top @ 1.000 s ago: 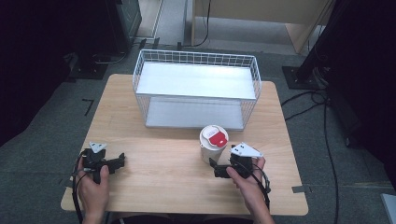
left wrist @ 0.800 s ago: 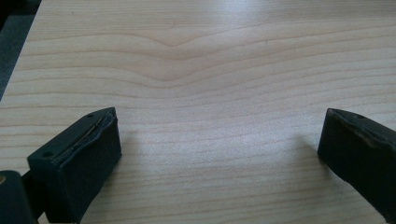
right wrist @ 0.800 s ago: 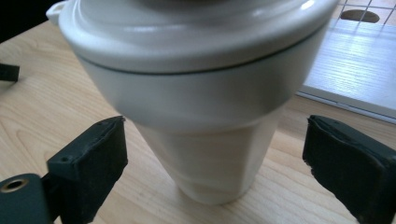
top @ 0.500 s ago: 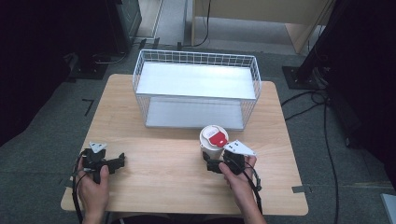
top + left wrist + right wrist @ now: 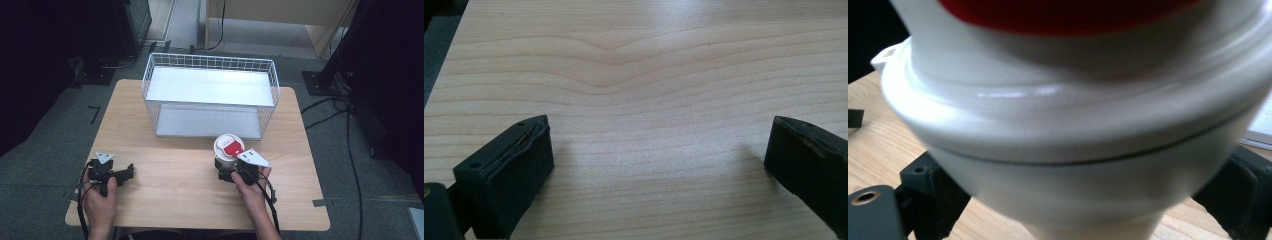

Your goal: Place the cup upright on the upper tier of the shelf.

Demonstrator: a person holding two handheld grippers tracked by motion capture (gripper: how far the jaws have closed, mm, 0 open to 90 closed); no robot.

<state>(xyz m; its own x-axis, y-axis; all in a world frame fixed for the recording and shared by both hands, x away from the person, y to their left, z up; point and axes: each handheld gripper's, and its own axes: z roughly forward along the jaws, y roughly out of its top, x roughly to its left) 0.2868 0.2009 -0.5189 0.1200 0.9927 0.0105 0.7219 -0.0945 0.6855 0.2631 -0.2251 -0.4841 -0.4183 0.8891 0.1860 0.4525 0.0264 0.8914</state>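
Note:
A white lidded cup point(image 5: 229, 146) with a red label on top stands on the wooden table point(image 5: 175, 170), just in front of the wire basket. My right gripper point(image 5: 227, 171) is pushed up against its near side. In the right gripper view the cup point(image 5: 1073, 125) sits between the two jaws, which stand wide apart on either side of its lower body; my right gripper point(image 5: 1083, 200) looks open. My left gripper point(image 5: 127, 172) rests near the table's front left. It is open point(image 5: 659, 160), with bare wood between its jaws.
A white wire basket point(image 5: 210, 60) with a pale floor stands at the back middle of the table. Black stands and cables lie on the grey floor around the table. Bare wood stretches between the two grippers.
My right gripper has slid forward and left, so that its jaws now straddle the cup. The left gripper has stayed put.

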